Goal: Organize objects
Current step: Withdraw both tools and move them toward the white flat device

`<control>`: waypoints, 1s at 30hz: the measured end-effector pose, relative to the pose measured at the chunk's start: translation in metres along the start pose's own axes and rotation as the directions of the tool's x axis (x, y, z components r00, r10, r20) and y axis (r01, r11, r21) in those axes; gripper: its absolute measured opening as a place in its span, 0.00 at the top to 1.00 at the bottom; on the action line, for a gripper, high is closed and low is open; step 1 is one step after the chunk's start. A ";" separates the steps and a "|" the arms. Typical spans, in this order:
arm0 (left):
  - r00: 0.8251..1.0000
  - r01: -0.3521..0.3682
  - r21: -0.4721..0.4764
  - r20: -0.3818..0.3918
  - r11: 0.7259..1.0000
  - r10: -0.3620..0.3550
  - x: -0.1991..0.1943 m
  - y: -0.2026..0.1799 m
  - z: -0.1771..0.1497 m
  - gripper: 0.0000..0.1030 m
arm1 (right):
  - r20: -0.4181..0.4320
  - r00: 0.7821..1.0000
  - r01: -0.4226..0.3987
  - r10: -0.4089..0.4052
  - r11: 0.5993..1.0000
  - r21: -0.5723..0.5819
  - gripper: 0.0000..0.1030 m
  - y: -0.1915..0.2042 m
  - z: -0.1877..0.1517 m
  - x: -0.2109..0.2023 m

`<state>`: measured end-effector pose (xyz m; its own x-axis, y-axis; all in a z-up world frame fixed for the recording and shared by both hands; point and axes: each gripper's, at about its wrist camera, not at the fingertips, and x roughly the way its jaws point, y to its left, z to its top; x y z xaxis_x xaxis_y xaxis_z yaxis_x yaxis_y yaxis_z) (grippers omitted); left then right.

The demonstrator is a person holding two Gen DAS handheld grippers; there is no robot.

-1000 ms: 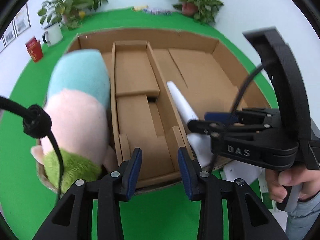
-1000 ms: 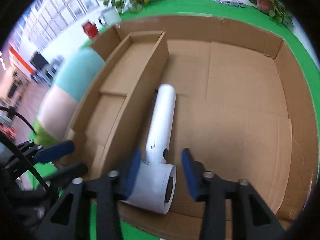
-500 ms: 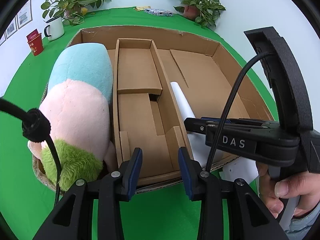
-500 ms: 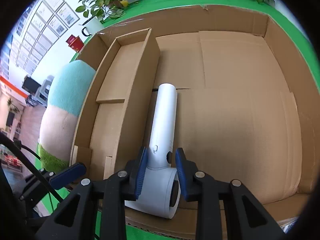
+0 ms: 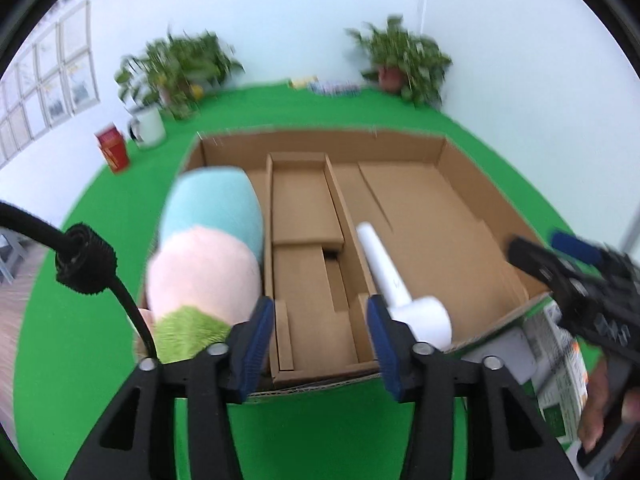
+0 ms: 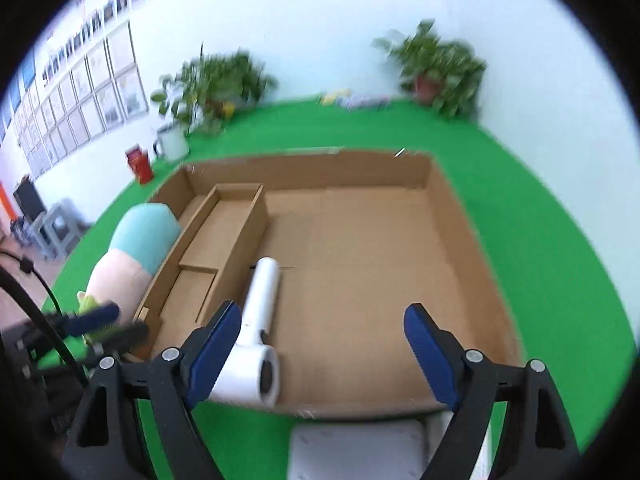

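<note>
A white hair dryer [image 6: 256,340] lies in the big compartment of the cardboard box [image 6: 452,216], handle pointing away, against the inner divider. My right gripper [image 6: 320,346] hangs above the box's near edge with its jaws opening wide and nothing between them; the dryer sits just below its left finger. In the left wrist view the dryer [image 5: 400,288] lies near the box's [image 5: 460,168] front edge. A pastel plush toy [image 5: 208,248] fills the leftmost slot. My left gripper [image 5: 320,336] hovers over the near edge, jaws opening, empty. The right gripper [image 5: 572,264] shows at the far right.
A narrow inner cardboard tray [image 5: 304,216] divides the box. A printed carton [image 5: 560,364] and a white object [image 6: 356,452] lie in front of the box. A mug [image 5: 148,126], a red box [image 5: 114,152] and potted plants [image 5: 404,60] stand at the back of the green mat.
The right gripper let go of the hair dryer, opened wide and pulled back and up. The left gripper's jaws widened and it rose, tilting toward the room.
</note>
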<state>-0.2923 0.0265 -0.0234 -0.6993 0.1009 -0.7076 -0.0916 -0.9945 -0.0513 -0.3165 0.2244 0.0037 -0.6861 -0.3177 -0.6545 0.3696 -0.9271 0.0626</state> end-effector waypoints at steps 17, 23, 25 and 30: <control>0.989 -0.009 -0.073 -0.150 0.997 -0.002 0.019 -0.012 -0.023 0.26 | 0.073 0.993 -0.087 0.090 0.995 -0.046 0.19 -0.010 -0.092 -0.069; 0.984 0.011 -0.084 -0.176 0.996 -0.026 0.021 -0.015 -0.019 0.26 | 0.061 0.993 -0.099 0.101 0.995 -0.026 0.19 -0.014 -0.098 -0.070; 0.984 0.005 -0.088 -0.180 0.996 -0.021 0.020 -0.013 -0.018 0.26 | 0.062 0.994 -0.091 0.094 0.995 -0.038 0.19 -0.011 -0.099 -0.069; 0.992 -0.045 -0.090 -0.121 0.995 0.034 0.000 -0.008 -0.021 0.26 | 0.053 0.992 -0.110 0.113 0.992 -0.060 0.19 -0.004 -0.099 -0.065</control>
<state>-0.2762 0.0334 -0.0378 -0.6115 0.0629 -0.7887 0.0040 -0.9966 -0.0826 -0.2111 0.2688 -0.0283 -0.6724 -0.4304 -0.6022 0.4797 -0.8730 0.0883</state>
